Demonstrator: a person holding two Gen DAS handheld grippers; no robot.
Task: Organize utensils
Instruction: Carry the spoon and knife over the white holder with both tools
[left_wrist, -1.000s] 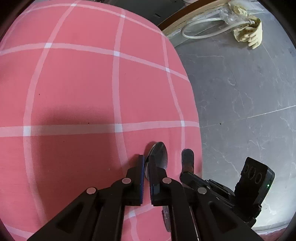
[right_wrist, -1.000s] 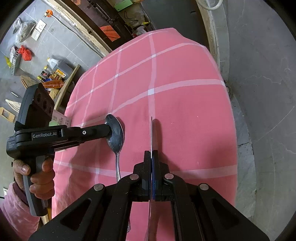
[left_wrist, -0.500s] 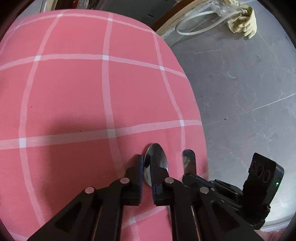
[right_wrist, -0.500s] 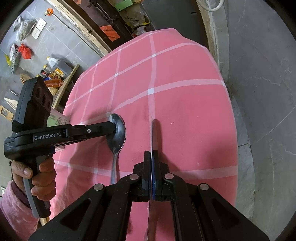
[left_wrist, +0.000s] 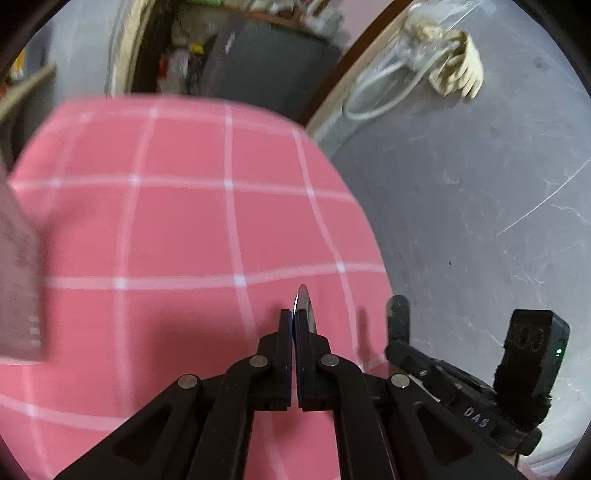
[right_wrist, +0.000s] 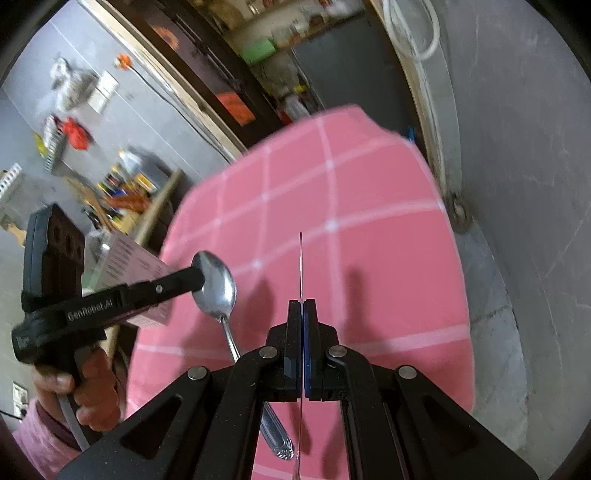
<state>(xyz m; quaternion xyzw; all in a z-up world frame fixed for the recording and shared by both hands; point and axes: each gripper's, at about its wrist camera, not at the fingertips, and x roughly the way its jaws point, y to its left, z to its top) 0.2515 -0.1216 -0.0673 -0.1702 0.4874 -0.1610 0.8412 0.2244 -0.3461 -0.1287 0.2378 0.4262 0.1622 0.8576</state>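
Observation:
My left gripper (left_wrist: 293, 317) is shut on the bowl of a steel spoon (left_wrist: 303, 303) and holds it above the pink checked tablecloth (left_wrist: 177, 229). In the right wrist view the spoon (right_wrist: 216, 284) hangs from the left gripper (right_wrist: 199, 277), handle pointing down toward me. My right gripper (right_wrist: 302, 306) is shut on a thin knife (right_wrist: 301, 266), seen edge-on, its blade pointing forward over the cloth (right_wrist: 369, 266). The right gripper (left_wrist: 397, 314) with the knife's tip shows in the left wrist view, at the right.
A pinkish box (right_wrist: 129, 266) stands at the table's left side; it also shows in the left wrist view (left_wrist: 18, 288). Grey floor (left_wrist: 480, 221) lies past the table's right edge. Shelves and clutter (right_wrist: 110, 184) stand behind the table.
Both grippers have risen away from the cloth with their utensils. The left gripper has closed tight on the spoon's bowl and lifted the spoon off the table.

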